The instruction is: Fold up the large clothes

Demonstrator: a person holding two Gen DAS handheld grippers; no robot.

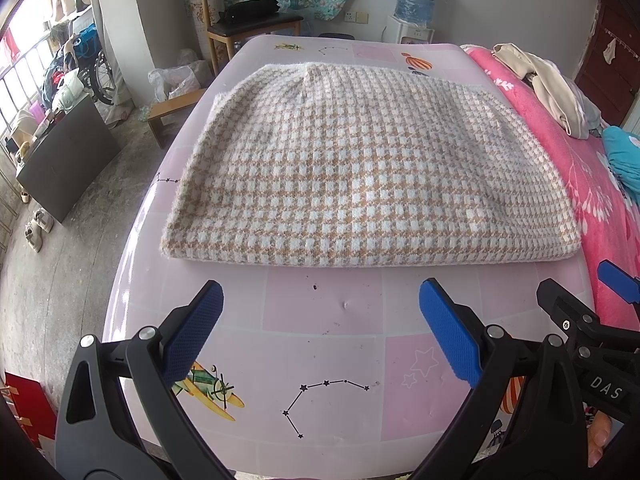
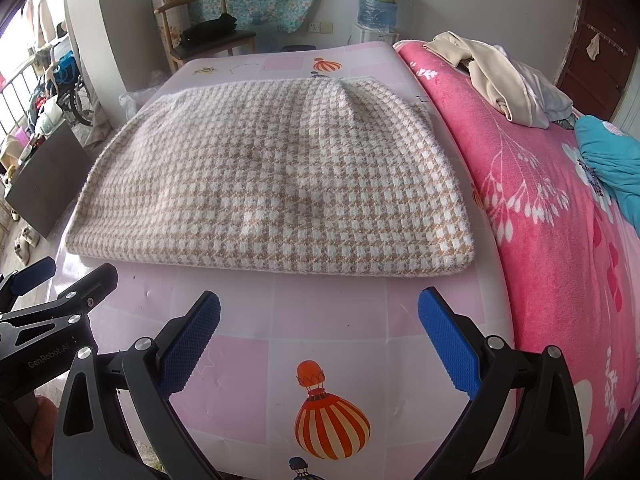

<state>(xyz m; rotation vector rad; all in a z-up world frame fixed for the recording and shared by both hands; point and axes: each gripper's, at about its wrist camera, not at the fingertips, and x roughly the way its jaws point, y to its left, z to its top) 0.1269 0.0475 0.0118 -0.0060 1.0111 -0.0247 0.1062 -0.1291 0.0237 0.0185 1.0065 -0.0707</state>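
Here the folded sweater (image 1: 352, 168) lies just beyond both wide-open, empty claws, left claw (image 1: 320, 332) and right claw (image 2: 319, 338), its long edge crosswise, equally near each.

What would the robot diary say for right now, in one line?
left gripper: open, empty | right gripper: open, empty | checked sweater: folded, flat on pink table | grippers apart from sweater

In the left wrist view, the right gripper (image 1: 580, 292) beside the left gripper's right finger is cut by the frame edge, so its far finger shows only a blue tip. Ahead, the folded checked garment (image 1: 360, 168) covers part of the table's (image 1: 320, 320) printed cloth, and its inner layers cannot be seen. Far ahead of the right gripper, the water bottle's (image 2: 378, 0) label is too small to read.
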